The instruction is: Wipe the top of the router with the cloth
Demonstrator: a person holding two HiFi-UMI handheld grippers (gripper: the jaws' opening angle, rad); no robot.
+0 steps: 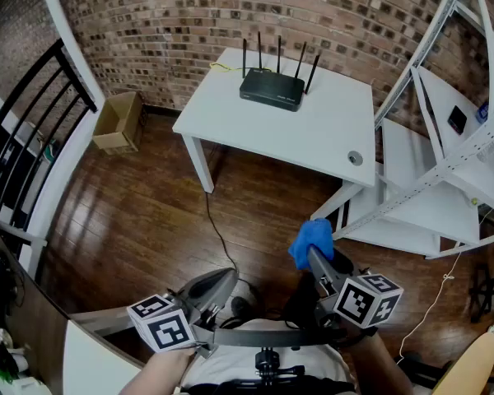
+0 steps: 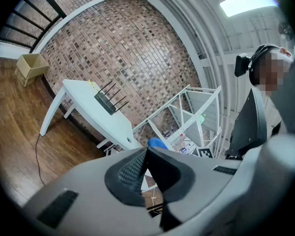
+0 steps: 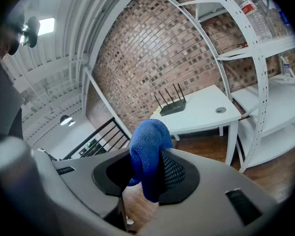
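Brick wall (image 1: 189,15) curves across the top of the head view, from ten to two o'clock. Below it, dark wooden floor (image 1: 132,220) fills the middle. A white metal shelving rack (image 1: 445,163) stands at three o'clock, its lower shelves close to the floor. At twelve to one o'clock stands the white table (image 1: 313,130), its far edge near the wall. A black railing (image 1: 25,138) runs along nine o'clock, and a cardboard box (image 1: 119,122) sits on the floor at eleven, beside the wall.

The router (image 1: 272,89), black with four upright antennas, sits on the far part of the table at twelve o'clock, well apart from both tools. A thin black cable (image 1: 218,237) trails over the floor from the table's near left leg toward six o'clock.

The left gripper (image 1: 229,276) is at seven o'clock, low in the view; in its own view its jaws meet at the tips with nothing between them. The right gripper (image 1: 313,255) is at five o'clock, and its jaws are clamped on the blue cloth (image 1: 311,241), which bunches up above the tips and hangs down between the pads (image 3: 174,171). A small round grommet (image 1: 355,158) sits in the table's near right corner, at four o'clock from the router.
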